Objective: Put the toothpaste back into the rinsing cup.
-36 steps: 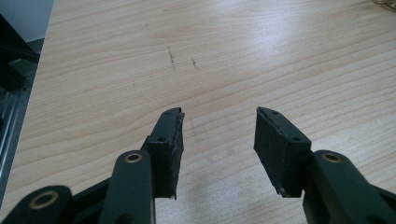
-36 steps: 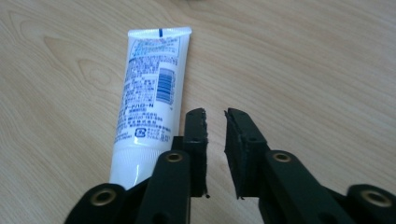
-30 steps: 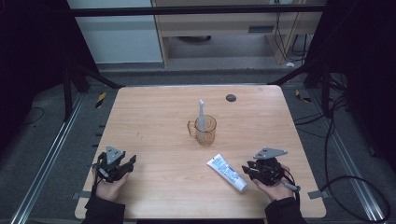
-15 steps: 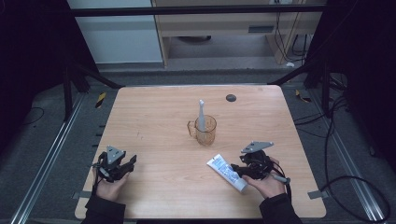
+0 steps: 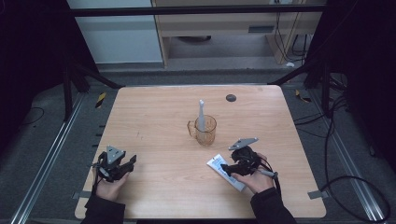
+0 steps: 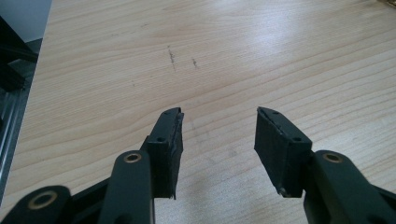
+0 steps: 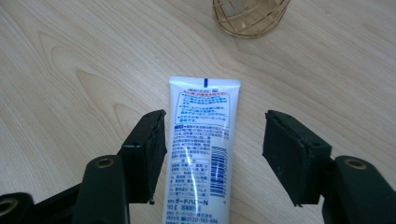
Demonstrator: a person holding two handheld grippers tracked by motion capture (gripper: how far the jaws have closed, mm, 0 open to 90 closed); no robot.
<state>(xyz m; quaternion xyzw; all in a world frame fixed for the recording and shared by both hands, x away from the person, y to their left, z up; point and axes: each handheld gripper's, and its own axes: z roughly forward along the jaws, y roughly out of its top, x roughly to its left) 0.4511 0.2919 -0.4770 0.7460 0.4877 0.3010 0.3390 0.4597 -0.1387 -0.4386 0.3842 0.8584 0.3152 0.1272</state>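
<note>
We see the right gripper (image 7: 212,158) spread astride the white tube (image 7: 201,149) on the counter (image 5: 154,116) — left gripper (image 6: 217,140) spread too, over bare wood.

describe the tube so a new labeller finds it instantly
On the wooden table, look at the near right part, just in front of the amber cup. The white tube lies flat between the open jaws of the right hand-held gripper; it alone bears blue print and a barcode.

Wooden table (image 5: 154,112) on grey floor (image 5: 42,140), dark surroundings
</note>
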